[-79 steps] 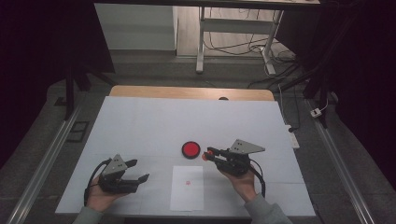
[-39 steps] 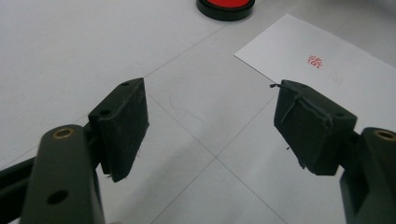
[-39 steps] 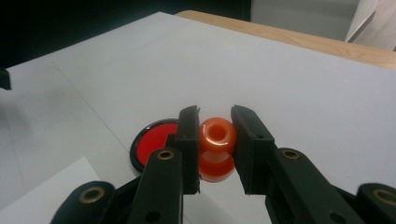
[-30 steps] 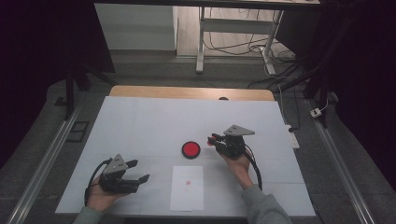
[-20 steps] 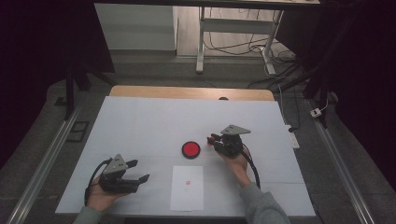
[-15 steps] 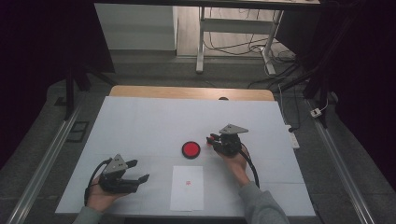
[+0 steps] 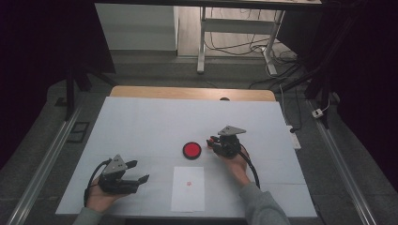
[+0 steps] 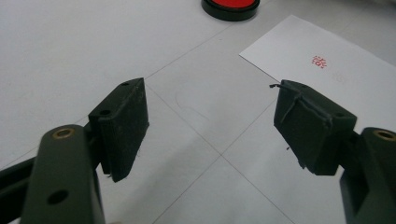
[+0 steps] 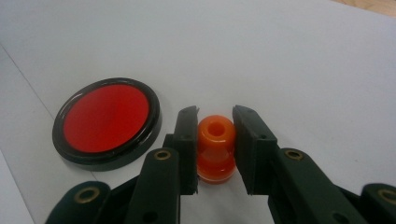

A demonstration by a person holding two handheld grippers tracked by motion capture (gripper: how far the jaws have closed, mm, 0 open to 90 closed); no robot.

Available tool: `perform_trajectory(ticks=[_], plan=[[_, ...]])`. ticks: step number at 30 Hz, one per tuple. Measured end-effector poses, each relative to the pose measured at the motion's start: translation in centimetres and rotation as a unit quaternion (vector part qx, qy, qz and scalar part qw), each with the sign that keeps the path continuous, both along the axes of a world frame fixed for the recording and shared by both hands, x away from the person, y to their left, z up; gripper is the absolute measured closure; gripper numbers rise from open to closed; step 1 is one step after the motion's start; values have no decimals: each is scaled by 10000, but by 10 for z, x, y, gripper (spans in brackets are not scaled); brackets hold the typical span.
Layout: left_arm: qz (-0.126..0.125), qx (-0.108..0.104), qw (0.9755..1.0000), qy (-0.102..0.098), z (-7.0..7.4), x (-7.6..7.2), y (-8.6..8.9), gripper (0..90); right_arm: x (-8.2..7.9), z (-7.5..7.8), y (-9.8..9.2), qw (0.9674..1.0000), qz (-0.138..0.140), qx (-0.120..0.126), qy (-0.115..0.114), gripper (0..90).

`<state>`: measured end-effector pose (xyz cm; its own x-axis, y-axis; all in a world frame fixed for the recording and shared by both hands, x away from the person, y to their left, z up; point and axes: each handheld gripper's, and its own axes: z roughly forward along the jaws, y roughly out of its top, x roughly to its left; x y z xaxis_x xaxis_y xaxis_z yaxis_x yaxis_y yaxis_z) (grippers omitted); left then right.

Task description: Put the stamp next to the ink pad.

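A small orange stamp stands upright between the jaws of my right gripper, whose pads touch its sides. These jaws have just been opening a little, with the stamp still between them. In the high view the right gripper sits just right of the round red ink pad, which has a black rim. My left gripper rests near the table's front left, open with nothing between its pads. A white paper sheet bearing a small red stamped mark lies between the hands.
A white mat covers the table, and a wooden edge shows at the far side. Metal rails run along both sides. A desk frame and cables stand on the floor beyond.
The right gripper has shifted slightly away from the person and now sits beside the ink pad. The left gripper has not moved.
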<state>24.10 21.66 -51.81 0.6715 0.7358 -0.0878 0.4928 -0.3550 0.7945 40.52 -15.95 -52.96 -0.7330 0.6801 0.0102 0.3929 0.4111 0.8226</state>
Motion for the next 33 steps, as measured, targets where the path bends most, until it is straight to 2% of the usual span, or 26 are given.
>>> perform_trajectory(ticks=[2,5,8,11,15,22,27,33], plan=[[14,-16,10000,9,0,0,0,266,0,0,0,10000,11,28,23,682],[25,-48,10000,22,0,1,1,265,0,0,0,10000,9,25,26,609],[13,-48,10000,26,0,1,1,265,-1,2,-1,9998,-5,197,-11,530],[18,-55,10000,6,1,0,1,265,-2,8,-3,9995,-3,271,-140,483],[40,-68,10000,15,1,0,2,265,-5,14,-7,9992,43,340,-193,432],[72,-62,10000,-27,2,0,4,264,-14,24,-14,9992,128,290,-223,418],[113,-94,9999,-24,2,0,7,264,-29,32,-22,9990,173,218,-339,418],[102,-107,9999,-23,1,0,8,264,-48,36,-39,9991,160,170,-362,420]])
